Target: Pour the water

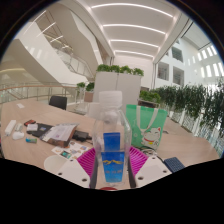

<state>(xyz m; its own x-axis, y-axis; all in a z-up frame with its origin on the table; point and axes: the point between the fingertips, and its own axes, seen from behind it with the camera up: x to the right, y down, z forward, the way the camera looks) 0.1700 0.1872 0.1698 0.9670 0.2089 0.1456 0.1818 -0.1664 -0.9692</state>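
Observation:
A clear plastic water bottle (112,135) with a white cap and a blue label stands upright between my fingers. My gripper (112,165) is shut on the bottle, both pink pads (89,160) pressing on its labelled lower half. A green cup (151,122) stands on the table beyond the fingers, just right of the bottle and partly hidden behind it. The bottle's base is hidden below the fingers.
The light wooden table (60,112) carries clutter left of the bottle: a tablet or book (62,133), small boxes and cables (20,130). A dark flat object (174,163) lies right of the fingers. Planters with greenery (118,78) stand behind.

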